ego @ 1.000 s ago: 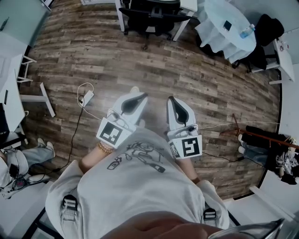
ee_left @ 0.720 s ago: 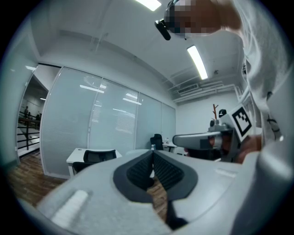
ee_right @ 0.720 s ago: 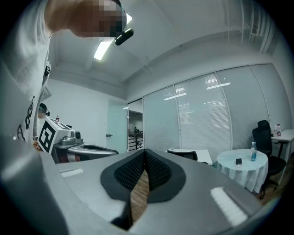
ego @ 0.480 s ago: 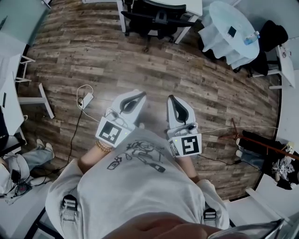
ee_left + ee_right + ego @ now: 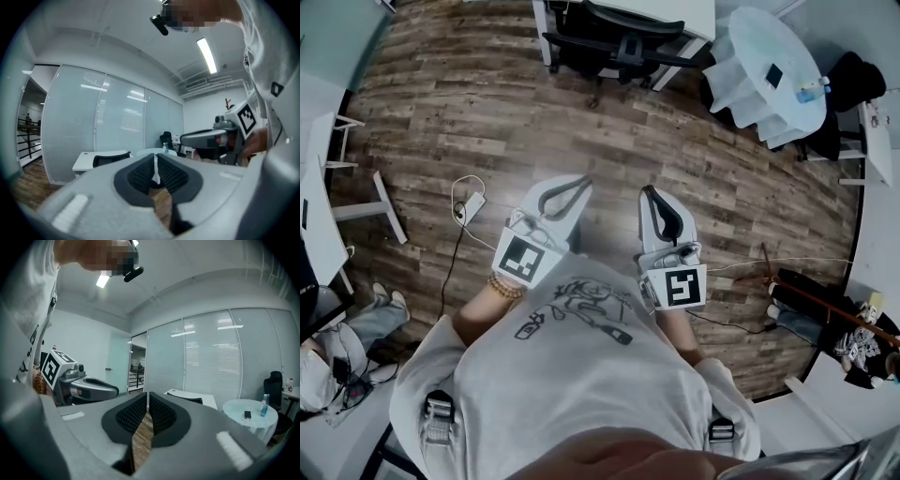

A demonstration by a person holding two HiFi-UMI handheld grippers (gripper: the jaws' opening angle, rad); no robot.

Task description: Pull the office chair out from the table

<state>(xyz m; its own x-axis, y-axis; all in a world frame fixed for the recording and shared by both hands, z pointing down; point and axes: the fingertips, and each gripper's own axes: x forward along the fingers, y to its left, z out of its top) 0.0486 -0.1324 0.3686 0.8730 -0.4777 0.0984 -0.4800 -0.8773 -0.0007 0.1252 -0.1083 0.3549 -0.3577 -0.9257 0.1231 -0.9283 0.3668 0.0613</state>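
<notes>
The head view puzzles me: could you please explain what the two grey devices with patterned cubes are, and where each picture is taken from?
It is no robot: a person holds a left hand-held gripper and a right hand-held gripper, and the patterned cubes are parts of them. The head view looks down from the person's head onto the wooden floor. Each gripper view rides on its gripper and looks along its jaws. Both pairs of jaws are just opening, a thin slit with nothing between them. Ahead, an office chair stands pushed in at a white table; neither gripper touches it.
</notes>
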